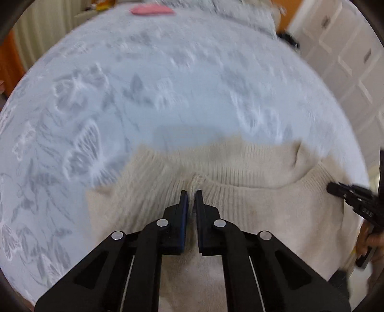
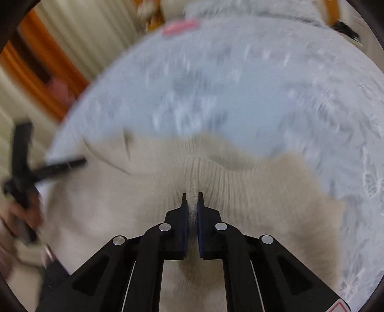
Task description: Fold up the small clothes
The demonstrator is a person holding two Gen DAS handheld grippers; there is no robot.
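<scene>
Bed (image 1: 192, 79) with pale blue floral cover; a cream sweater (image 1: 252, 168) lies on it at 6 o'clock, a pink item (image 1: 151, 10) at 12.

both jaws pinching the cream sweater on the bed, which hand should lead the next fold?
Neither clearly, probably both together. The left gripper and right gripper each have jaws shut on a bunched ridge of the cream sweater. Slight lean left: more bare bedspread shows beyond it, though both views are blurred.
</scene>
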